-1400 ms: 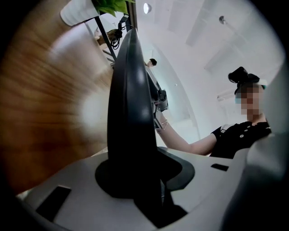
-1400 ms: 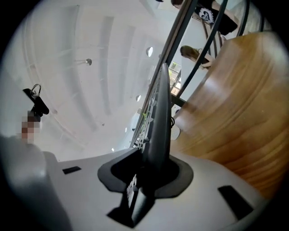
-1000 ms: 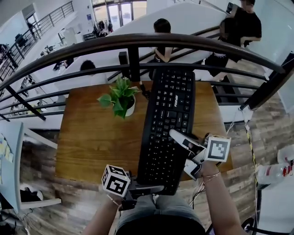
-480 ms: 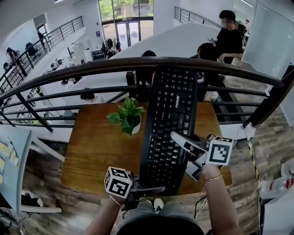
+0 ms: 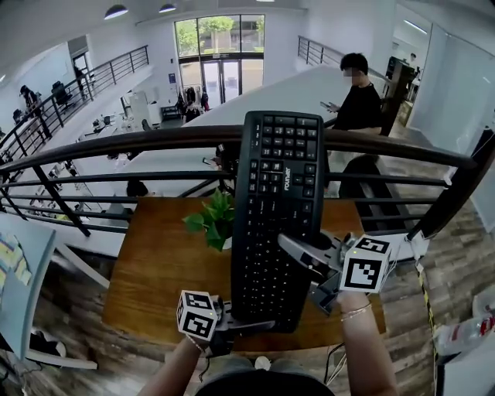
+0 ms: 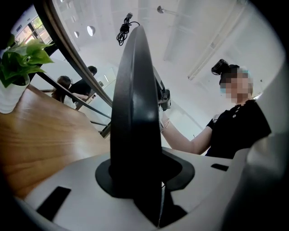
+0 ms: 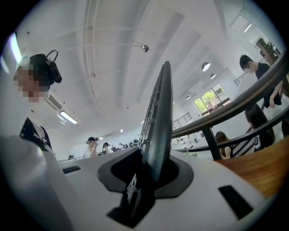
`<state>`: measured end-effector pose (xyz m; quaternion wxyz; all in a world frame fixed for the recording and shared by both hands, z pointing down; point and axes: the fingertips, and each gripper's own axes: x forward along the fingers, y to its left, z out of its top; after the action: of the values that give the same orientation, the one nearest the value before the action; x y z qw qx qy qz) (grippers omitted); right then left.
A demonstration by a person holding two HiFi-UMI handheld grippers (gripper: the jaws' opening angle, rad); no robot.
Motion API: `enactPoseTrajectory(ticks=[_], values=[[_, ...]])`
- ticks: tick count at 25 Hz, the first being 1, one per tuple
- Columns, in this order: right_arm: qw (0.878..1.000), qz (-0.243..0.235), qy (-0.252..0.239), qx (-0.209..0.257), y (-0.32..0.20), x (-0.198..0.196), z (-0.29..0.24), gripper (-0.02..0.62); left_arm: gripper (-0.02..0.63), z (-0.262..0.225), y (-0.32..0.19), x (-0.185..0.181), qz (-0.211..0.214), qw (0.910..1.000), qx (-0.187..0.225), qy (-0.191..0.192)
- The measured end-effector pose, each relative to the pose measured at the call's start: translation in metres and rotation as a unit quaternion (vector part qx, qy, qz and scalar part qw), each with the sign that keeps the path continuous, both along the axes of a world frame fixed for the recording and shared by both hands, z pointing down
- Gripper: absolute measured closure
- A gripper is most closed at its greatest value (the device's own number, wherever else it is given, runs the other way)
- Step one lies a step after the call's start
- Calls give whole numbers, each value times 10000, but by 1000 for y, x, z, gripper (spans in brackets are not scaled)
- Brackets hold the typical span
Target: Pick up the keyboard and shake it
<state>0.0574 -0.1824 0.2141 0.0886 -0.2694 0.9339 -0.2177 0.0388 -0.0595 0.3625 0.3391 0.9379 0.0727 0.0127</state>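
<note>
Holding the black keyboard [image 5: 272, 209] aloft, you are clamping the fingers of your left gripper [image 5: 259, 326] and right gripper [image 5: 300, 261] on it; its white logo [image 5: 285, 176] is illegible.

Open-plan office building, seen from an upper gallery — a dark railing [image 5: 155, 139] overlooks a lower floor with desks [image 5: 100, 124]. Glass entrance doors [image 5: 219, 76], round ceiling lights [image 5: 116, 11], a standing person [image 5: 357, 100] — and a wooden table [image 5: 162, 271] with a potted plant [image 5: 215, 220].
</note>
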Motion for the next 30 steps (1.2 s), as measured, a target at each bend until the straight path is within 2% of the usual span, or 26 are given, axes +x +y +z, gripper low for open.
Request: enactPoseTrajectory(ticks=[8, 12, 21, 30], values=[[9982, -109, -7, 594, 4, -3, -26, 479, 477, -10, -19, -2, -103, 9983, 564, -136], [9958, -144, -60, 903, 7, -5, -41, 479, 477, -20, -23, -4, -53, 9963, 857, -79], [9908, -217, -20, 1339, 25, -6, -44, 480, 477, -14, -23, -2, -111, 9924, 1222, -101], [9894, -311, 52, 1416, 30, -10, -44, 480, 477, -10, -27, -6, -137, 9902, 1338, -375]])
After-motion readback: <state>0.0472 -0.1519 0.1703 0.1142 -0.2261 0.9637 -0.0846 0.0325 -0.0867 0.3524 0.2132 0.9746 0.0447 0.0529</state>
